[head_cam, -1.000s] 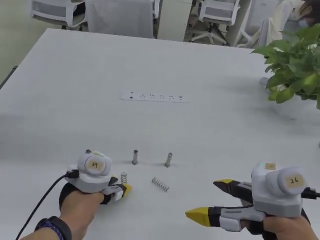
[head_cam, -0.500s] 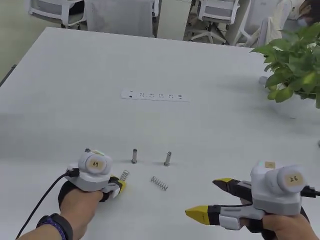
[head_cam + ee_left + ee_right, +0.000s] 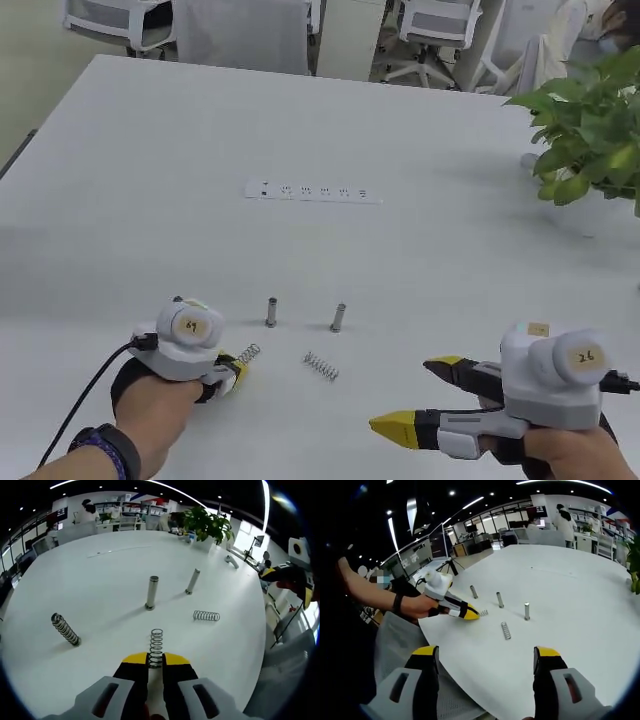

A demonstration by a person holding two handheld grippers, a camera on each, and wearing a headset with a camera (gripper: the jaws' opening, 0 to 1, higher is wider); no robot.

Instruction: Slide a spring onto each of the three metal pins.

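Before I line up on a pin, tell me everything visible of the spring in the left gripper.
The spring is a small coil of silvery wire, turns open and even. The left gripper pinches its near end between yellow-tipped fingers; the rest sticks out past the tips, pointing roughly toward the nearer upright pin, short of it. Whether its far end touches the table I cannot tell.

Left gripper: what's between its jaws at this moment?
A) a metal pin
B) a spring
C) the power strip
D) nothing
B: in the left gripper view, the left gripper has its yellow tips closed on the near end of a spring that sticks out ahead of them.
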